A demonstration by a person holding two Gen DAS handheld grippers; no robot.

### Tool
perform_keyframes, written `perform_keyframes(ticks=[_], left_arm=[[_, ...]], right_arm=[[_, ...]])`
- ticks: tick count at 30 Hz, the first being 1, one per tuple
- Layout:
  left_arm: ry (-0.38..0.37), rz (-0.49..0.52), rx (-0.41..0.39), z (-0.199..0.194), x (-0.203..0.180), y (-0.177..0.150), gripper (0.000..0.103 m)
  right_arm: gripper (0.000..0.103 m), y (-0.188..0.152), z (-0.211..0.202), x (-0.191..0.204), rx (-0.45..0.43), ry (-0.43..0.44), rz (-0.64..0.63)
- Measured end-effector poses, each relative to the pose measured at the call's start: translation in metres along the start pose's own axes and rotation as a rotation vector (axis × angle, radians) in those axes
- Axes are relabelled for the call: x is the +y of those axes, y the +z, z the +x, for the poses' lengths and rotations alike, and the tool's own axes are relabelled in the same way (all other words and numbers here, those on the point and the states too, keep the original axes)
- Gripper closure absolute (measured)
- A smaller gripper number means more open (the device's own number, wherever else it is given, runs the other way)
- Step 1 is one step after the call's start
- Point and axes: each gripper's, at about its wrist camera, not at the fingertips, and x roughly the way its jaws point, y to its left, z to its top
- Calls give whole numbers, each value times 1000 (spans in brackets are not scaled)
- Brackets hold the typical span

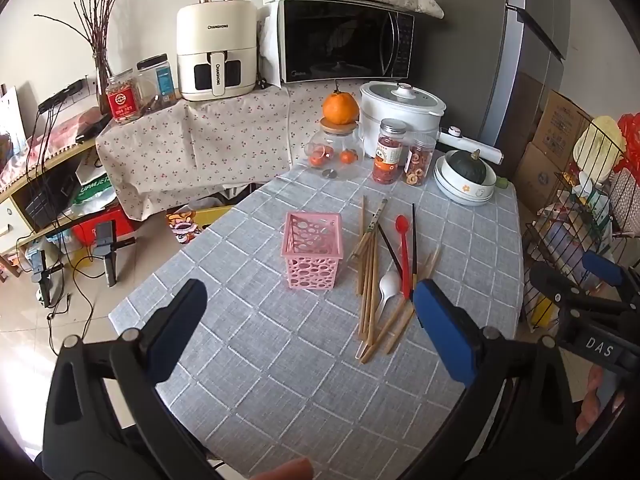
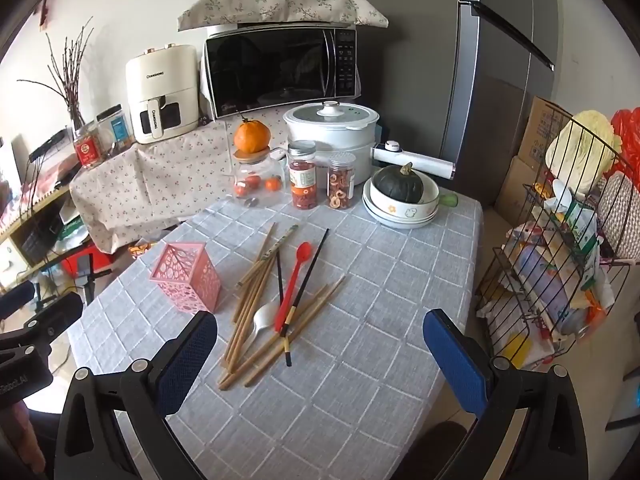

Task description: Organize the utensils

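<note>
Two hand-held grippers hang wide open and empty above a grey checked tablecloth [image 2: 340, 400], at what looks like the very start of sorting the utensils. The left gripper [image 1: 310, 320] fills the bottom of its view, blue pads spread far apart with nothing between them. The right gripper [image 2: 320, 354] is just as wide at the bottom of its own view, holding nothing.

Just beyond the fingertips, at mid-frame, lies a loose heap: wooden chopsticks [image 2: 250, 304] fanned and crossing, a white spoon [image 2: 264, 320] partly under them, a red spoon [image 2: 294, 280] laid across the top, and black chopsticks [image 2: 306, 280] slanting through the pile. Left of the heap stands the pink holder [image 2: 188, 276], upright, apparently empty and close beside the sticks.

Nothing has yet gone in. The next move probably calls for closing on one piece, likely the red spoon on top, lifting it clear without dragging its neighbours, then standing it upright in the holder.

At the frame's top centre, jars [image 2: 304, 180], a white cooker [image 2: 332, 136] and a squash in bowls [image 2: 400, 200] line the table's far edge.
</note>
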Motion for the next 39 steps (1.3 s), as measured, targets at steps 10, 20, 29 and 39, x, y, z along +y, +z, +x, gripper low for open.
perform_keyframes(ticks=[10, 20, 29, 39], left_arm=[[3, 0, -2, 2, 5, 1, 0], [2, 0, -3, 2, 5, 1, 0], [2, 1, -2, 2, 5, 1, 0], [3, 0, -3, 2, 5, 1, 0]], right_arm=[[0, 1, 0, -1, -6, -2, 1], [0, 1, -2, -1, -11, -3, 4], [0, 1, -2, -1, -10, -2, 4], [0, 1, -1, -1, -10, -2, 5]])
